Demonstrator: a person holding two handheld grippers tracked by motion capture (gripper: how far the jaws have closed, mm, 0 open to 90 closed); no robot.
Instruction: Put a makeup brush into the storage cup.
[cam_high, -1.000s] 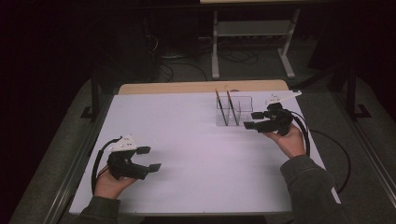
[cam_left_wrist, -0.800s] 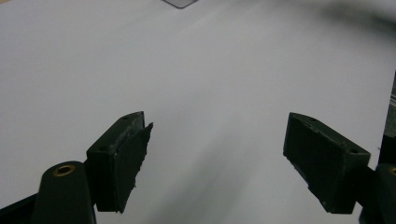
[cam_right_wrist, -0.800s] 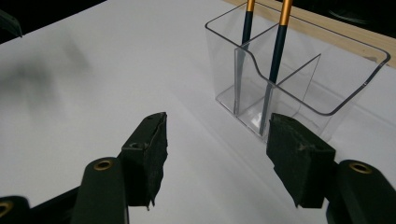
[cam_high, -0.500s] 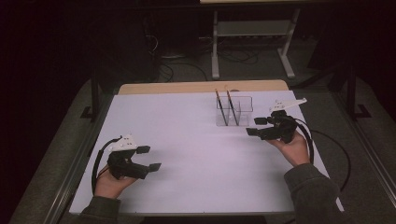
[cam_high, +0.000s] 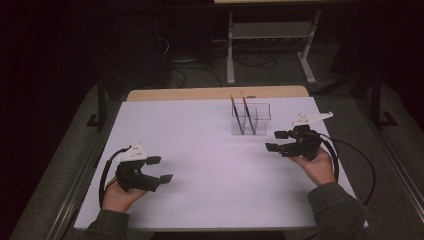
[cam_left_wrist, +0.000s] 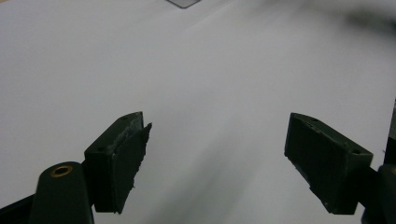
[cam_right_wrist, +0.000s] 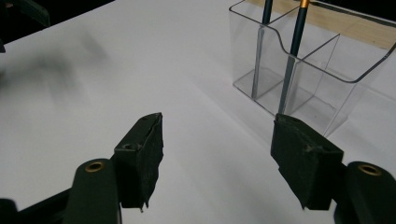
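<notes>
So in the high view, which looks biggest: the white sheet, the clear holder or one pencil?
1. white sheet, by far the biggest.
2. clear holder.
3. pencil, thinnest, though it stands taller than the holder.

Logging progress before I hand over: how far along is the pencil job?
Done: two pencils stand in the clear holder. In hand: nothing; the right gripper, just beside the holder, has its jaws apart, just opening further, and the left gripper is open over the white sheet. Left: no loose pencils visible.
</notes>
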